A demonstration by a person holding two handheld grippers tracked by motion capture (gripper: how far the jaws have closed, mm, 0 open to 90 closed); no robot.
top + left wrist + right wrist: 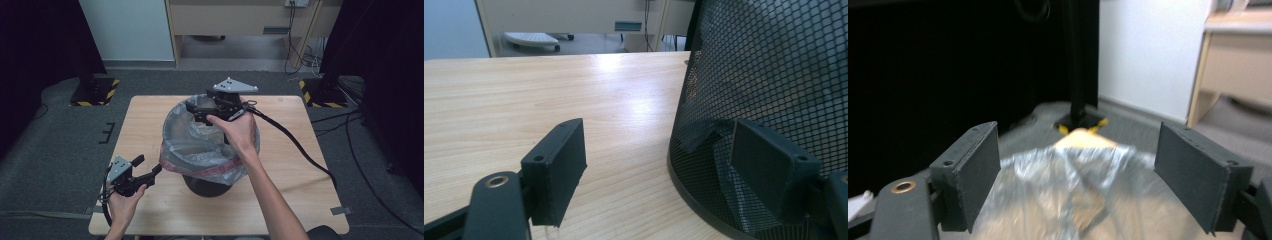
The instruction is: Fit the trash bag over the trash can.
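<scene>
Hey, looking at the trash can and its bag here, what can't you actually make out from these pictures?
- High view: the bottom of the bin inside is hidden by the crumpled plastic bag.
- High view: whether the right gripper touches the bag's rim; the hand and gripper body cover that spot.
- Right gripper view: the bag is blurred, so its folds and contents are unclear.
- Left gripper view: the mesh bin is cut off by the right edge and top.

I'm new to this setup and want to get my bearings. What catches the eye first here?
A black mesh bin lined with a clear plastic bag stands mid-table, the bag's edge folded over its rim. The right gripper hovers over the bin's far rim, jaws open, nothing between them. The left gripper rests open by the bin's near-left side on the wooden table.
</scene>
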